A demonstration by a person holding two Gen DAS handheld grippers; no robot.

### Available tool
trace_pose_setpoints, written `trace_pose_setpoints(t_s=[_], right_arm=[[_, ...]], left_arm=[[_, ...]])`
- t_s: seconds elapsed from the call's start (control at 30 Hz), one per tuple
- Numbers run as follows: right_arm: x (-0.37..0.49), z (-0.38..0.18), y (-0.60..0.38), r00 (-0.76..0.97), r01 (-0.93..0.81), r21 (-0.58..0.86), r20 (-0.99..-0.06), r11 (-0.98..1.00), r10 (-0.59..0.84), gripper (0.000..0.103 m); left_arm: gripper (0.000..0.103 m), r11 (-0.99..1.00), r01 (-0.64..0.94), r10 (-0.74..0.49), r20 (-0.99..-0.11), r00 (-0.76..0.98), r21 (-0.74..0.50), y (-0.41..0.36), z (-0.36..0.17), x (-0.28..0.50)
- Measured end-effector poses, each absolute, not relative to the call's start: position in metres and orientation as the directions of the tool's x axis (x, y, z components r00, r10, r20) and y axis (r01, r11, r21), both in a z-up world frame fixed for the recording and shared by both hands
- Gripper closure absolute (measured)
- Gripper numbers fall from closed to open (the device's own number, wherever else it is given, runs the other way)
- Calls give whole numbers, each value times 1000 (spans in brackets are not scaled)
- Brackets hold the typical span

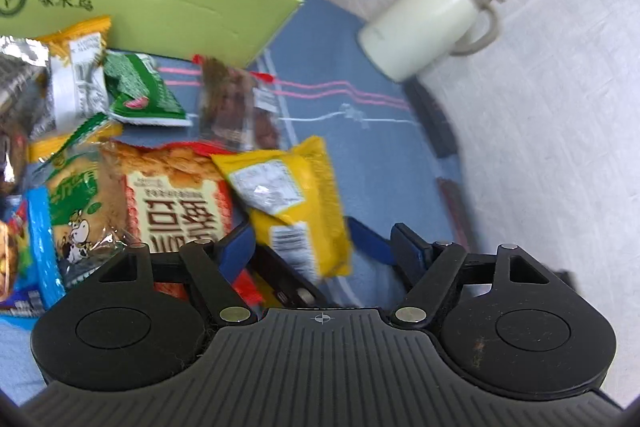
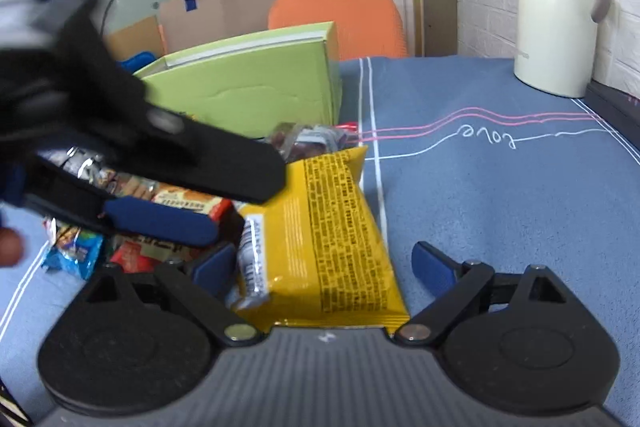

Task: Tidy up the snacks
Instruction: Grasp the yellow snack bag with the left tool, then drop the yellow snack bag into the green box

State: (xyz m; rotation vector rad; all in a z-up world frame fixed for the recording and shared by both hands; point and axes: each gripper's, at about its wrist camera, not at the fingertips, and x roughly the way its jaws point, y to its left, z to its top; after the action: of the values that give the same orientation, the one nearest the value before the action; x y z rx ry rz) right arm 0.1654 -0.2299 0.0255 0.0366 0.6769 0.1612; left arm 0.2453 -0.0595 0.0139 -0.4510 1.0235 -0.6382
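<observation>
Yellow packet (image 2: 320, 227): one, lying flat on the blue cloth at the right edge of the snack heap; back face up, dense black print too small to read; between the right tool's blue pads.
Right tool (image 2: 324, 267): jaws wide apart, pads clear of the packet on both sides, nothing gripped.
Left tool (image 1: 316, 239): partly open over the same yellow packet (image 1: 296, 203); pads not seen pressing on it; blurred in the right wrist view (image 2: 160, 187), entering from the left above the heap.
Snack heap (image 1: 120, 167): several packets overlapping on the counter, exact count unclear; one orange biscuit pack (image 1: 176, 195) with large Chinese characters; one green pack with a cartoon cow (image 1: 76, 223); one green pack (image 1: 140, 91); one clear pack of brown pieces (image 1: 236, 107).
Green box (image 1: 160, 7): one, open, behind the heap; round logo and Chinese characters on its side.
Blue cloth (image 2: 500, 207): pink and white lines, stitched word "love".
Thermos jug (image 2: 560, 7): one, cream, far right corner.
Orange chair (image 2: 340, 23): one, behind the counter.
Paper bag (image 2: 224, 3): one, blue handles.
</observation>
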Motion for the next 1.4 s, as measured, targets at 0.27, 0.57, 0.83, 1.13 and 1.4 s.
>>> trace_pose_setpoints(t_s=[0.27,0.57,0.83,1.13,1.4], right_arm=[[163,22,-219,749,-200,-17,-647,980,142,9],[178,31,-222,756,-223,-47,-639,974,142,5],[156,37,-212,758,-225,-36,-634,974,152,46],[144,100,-181,840,-277,-94,-506,956,194,44],[272,121,-160,830,-372,-107,-482,922,280,44]], left_arm=[[38,765,286,-644,-665,378,-577,-73,8,248],[40,767,296,-641,-662,388,-570,-73,7,245],[96,765,287,-643,-661,386,-576,-68,3,236],[96,681,336,-720,-512,468,-651,-20,61,222],[95,771,313,-617,-529,583,-554,3,108,314]])
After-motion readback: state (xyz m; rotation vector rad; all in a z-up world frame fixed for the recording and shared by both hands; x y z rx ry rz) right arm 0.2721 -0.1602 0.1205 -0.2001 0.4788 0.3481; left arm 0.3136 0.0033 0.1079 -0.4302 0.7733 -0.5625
